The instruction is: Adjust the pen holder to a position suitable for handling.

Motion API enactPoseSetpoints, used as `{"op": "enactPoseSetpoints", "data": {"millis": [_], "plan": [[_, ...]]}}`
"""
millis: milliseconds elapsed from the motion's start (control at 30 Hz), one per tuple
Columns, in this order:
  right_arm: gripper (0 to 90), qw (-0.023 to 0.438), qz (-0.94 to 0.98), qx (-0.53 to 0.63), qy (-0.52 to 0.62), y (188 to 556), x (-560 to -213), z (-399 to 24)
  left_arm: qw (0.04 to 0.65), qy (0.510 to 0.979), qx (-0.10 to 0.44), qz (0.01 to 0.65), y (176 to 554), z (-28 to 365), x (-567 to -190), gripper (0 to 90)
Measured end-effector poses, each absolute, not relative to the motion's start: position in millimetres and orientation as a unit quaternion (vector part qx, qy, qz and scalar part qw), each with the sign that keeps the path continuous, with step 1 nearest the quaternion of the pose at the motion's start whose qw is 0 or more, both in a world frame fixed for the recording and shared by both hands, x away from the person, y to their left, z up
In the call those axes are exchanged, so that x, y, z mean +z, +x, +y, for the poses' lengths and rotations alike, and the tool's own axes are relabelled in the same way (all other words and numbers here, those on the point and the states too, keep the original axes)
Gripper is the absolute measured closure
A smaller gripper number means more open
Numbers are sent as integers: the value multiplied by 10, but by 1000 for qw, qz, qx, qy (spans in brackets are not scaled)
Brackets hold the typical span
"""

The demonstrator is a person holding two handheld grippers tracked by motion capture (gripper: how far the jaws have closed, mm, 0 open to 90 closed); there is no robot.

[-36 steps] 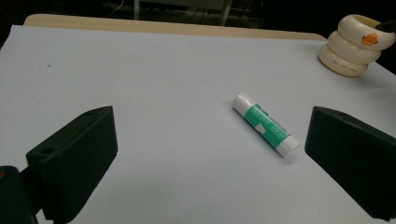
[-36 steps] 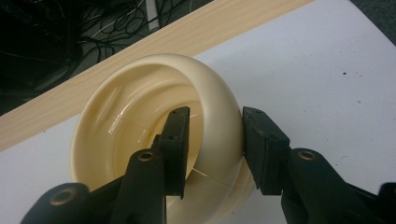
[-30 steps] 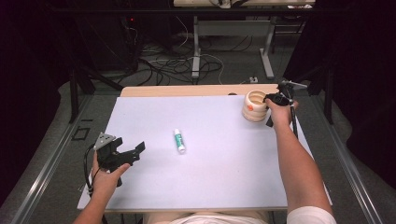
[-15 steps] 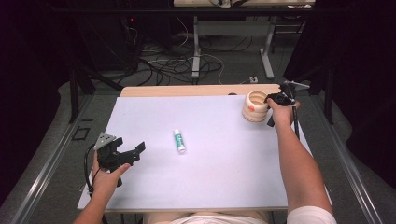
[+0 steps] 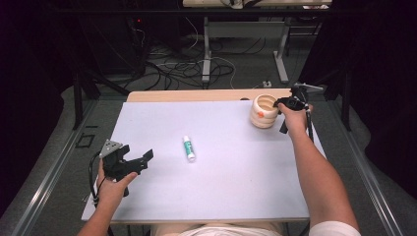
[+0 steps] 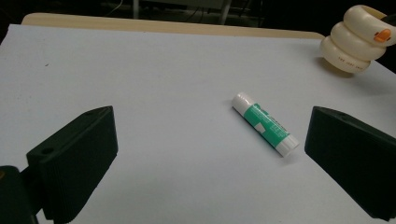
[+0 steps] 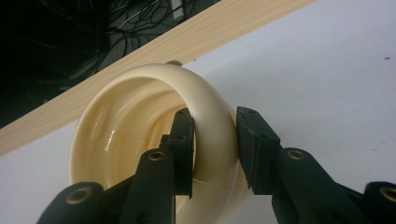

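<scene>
From the high view, my right gripper [image 5: 284, 104] is up at the far right corner of the white table [image 5: 221, 191], clamped on the rim of the cream ribbed cup [image 5: 264, 112]. The cup sits upright near the wooden strip at the far edge, with a small orange mark on its side. My left gripper [image 5: 140, 160] is down at the near left, jaws spread wide and nothing between them. A green-and-white glue stick [image 5: 189, 148] lies flat around the middle of the table, well apart from both grippers.

Left gripper view – both black jaws stand far apart at the bottom corners, holding nothing. The glue stick [image 6: 265, 123] lies on its side ahead of them, closer to the right-hand jaw, white cap pointing away from me. The cup [image 6: 358, 39] shows off in the top right corner, orange mark facing this way.

Right gripper view – one jaw is inside the cup [image 7: 140, 130], the other outside, and the wall is pinched tight between the pads. So it's a grip on the cup's wall, right by the wooden edge [image 7: 140, 60] of the table.
</scene>
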State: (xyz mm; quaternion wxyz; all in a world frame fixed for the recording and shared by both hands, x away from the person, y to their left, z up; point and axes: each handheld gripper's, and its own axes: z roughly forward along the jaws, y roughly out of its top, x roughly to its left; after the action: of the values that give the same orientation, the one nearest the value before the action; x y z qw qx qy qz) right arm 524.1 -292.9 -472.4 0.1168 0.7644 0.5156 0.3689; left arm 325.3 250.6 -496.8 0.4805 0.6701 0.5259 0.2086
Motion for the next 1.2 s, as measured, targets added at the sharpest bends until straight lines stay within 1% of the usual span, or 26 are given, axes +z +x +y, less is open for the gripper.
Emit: {"op": "enactPoseSetpoints", "data": {"millis": [33, 67, 200, 233, 300, 367, 567, 700, 833, 867, 1200], "plan": [[687, 125, 514, 379, 759, 5244, -4739, -2888, 480, 670, 208, 527, 3252, 2503, -4968, 25], [687, 117, 521, 376, 757, 5237, -4725, -2855, 480, 670, 208, 527, 3253, 2501, -4969, 25], [687, 109, 551, 379, 736, 5209, -4721, -2713, 480, 670, 208, 527, 3255, 2501, -4970, 25], [687, 100, 555, 381, 733, 5199, -4711, -2669, 480, 670, 208, 527, 3255, 2500, -4970, 25], [687, 100, 568, 384, 721, 5185, -4711, -2578, 480, 670, 208, 527, 3255, 2501, -4970, 25], [687, 91, 586, 385, 707, 5159, -4702, -2437, 480, 670, 208, 527, 3255, 2499, -4970, 25], [687, 70, 615, 386, 684, 5110, -4683, -2216, 480, 670, 208, 527, 3253, 2501, -4968, 25], [687, 64, 630, 384, 672, 5074, -4683, -2041, 482, 669, 209, 526, 3253, 2504, -4967, 25], [688, 48, 649, 370, 663, 5040, -4662, -1914, 482, 669, 209, 526, 3251, 2507, -4964, 25], [687, 51, 650, 382, 655, 5036, -4679, -1883, 481, 669, 209, 526, 3250, 2508, -4963, 25], [688, 29, 706, 369, 604, 4843, -4658, -1663, 482, 668, 210, 526, 3249, 2505, -4962, 25]]}}
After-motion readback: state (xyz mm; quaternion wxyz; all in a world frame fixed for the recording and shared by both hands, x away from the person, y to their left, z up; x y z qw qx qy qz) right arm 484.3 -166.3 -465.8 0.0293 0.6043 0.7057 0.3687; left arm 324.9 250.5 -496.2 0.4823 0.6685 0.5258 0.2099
